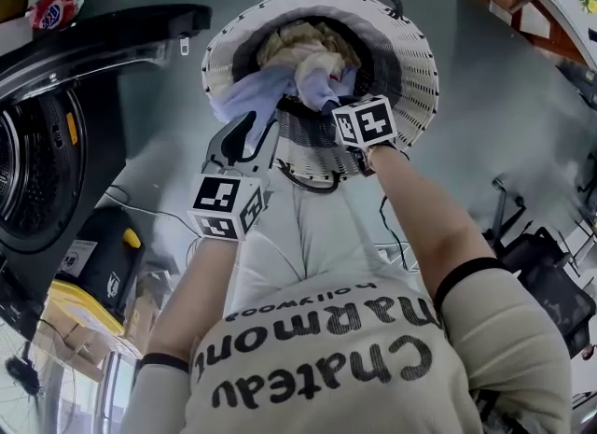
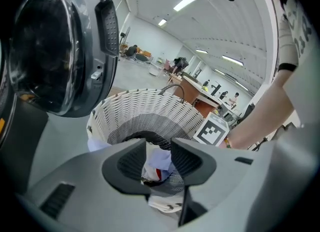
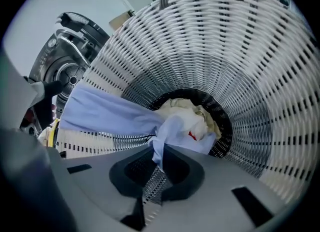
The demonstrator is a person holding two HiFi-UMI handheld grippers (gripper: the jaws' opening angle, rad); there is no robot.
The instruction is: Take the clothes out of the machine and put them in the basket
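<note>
A white wicker basket stands on the floor in front of me. In its dark bottom lies a beige cloth. A light blue garment hangs partly over the basket's left rim, and its other end reaches down inside. My right gripper is shut on a fold of that garment inside the basket. At the near left rim my left gripper stands open, with the blue and white cloth showing in the gap, unpinched.
The washing machine is at the left with its round door swung open beside the basket. A black and yellow case sits below it. Cables run over the grey floor, and a black frame stands at the right.
</note>
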